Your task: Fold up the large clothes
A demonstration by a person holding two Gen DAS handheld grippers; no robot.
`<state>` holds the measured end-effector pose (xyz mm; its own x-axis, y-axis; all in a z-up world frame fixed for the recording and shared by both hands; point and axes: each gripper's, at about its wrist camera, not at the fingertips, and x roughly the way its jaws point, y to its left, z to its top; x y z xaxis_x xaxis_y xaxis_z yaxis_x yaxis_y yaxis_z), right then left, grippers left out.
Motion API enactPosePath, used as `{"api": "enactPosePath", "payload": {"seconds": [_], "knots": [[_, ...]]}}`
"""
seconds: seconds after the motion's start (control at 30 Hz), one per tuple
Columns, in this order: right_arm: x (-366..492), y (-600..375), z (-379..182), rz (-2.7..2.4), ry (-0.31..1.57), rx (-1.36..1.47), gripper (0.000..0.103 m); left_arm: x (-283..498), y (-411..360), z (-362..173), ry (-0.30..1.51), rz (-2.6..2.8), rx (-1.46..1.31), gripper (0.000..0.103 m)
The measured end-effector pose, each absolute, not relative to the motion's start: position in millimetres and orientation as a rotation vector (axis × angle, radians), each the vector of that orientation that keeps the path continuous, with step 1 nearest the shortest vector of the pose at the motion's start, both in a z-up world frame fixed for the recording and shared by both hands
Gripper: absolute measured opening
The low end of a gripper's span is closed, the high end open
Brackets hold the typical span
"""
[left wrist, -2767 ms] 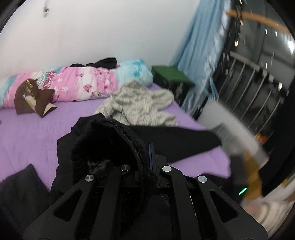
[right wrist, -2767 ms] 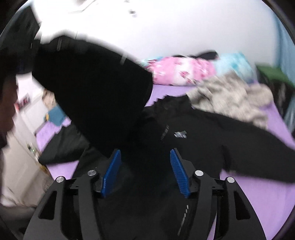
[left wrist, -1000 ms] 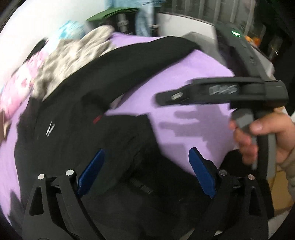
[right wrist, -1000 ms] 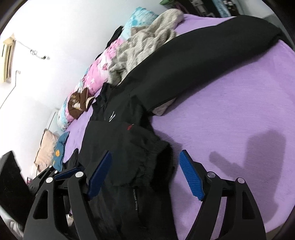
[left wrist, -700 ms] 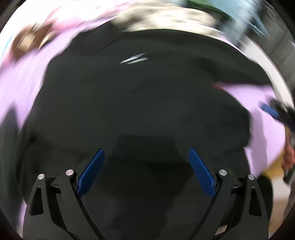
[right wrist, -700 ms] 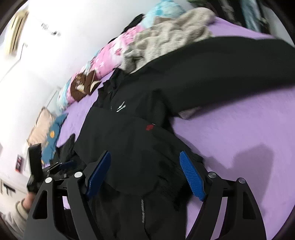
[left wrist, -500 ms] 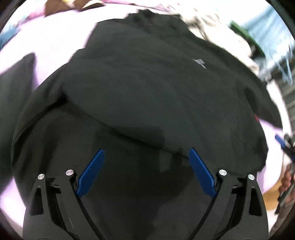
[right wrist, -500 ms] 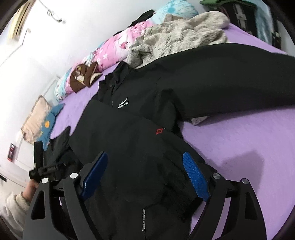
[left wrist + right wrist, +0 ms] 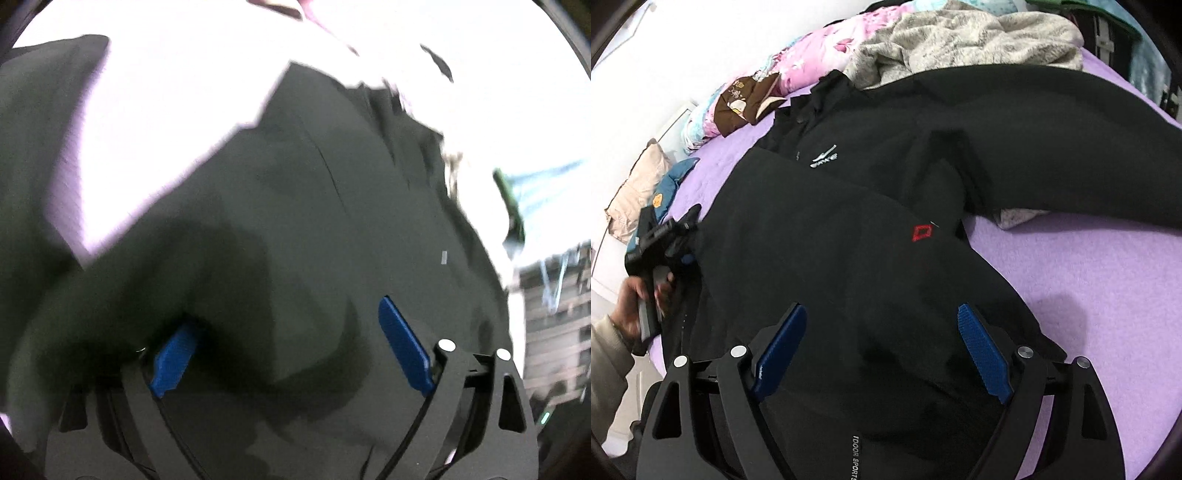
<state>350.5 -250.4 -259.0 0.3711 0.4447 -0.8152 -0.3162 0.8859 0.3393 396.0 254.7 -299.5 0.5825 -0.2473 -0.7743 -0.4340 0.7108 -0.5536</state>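
Purple bed [image 9: 1089, 280] carries my black jacket [image 9: 849, 229], one sleeve [image 9: 1052, 147] stretched long toward the far right. My right gripper [image 9: 882, 354] hovers wide-jawed over the hem, nearer that sleeve; my left gripper [image 9: 291, 347], jaws wide, noses into cloth opposite.

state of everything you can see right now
jacket: flat on the bed, one sleeve folded across, other stretched out
left gripper: jaws open, over the jacket
right gripper: jaws open, over the hem
grey sweater: crumpled
bed: purple cover, partly bare
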Motion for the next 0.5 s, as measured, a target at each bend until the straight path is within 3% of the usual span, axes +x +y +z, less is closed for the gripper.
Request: {"api": "enactPosePath", "payload": {"seconds": [0.07, 0.2, 0.27, 0.37, 0.43, 0.5], "knots": [[350, -251, -262, 0.495, 1.090, 0.131, 0.083, 396, 266, -295, 0.950, 0.156, -0.797, 0.080], [350, -248, -274, 0.485, 1.107, 0.117, 0.083, 394, 273, -297, 0.978, 0.196, -0.725, 0.060], [350, -243, -285, 0.475, 1.127, 0.093, 0.085, 395, 268, -299, 0.981, 0.196, -0.701, 0.060], [350, -238, -303, 0.448, 1.156, 0.044, 0.086, 396, 257, -296, 1.027, 0.209, -0.625, 0.065], [347, -238, -304, 0.448, 1.142, 0.028, 0.088, 395, 249, -290, 1.048, 0.204, -0.585, 0.078], [346, -238, -302, 0.446, 1.137, 0.036, 0.088, 388, 237, -278, 1.052, 0.192, -0.512, 0.085]]}}
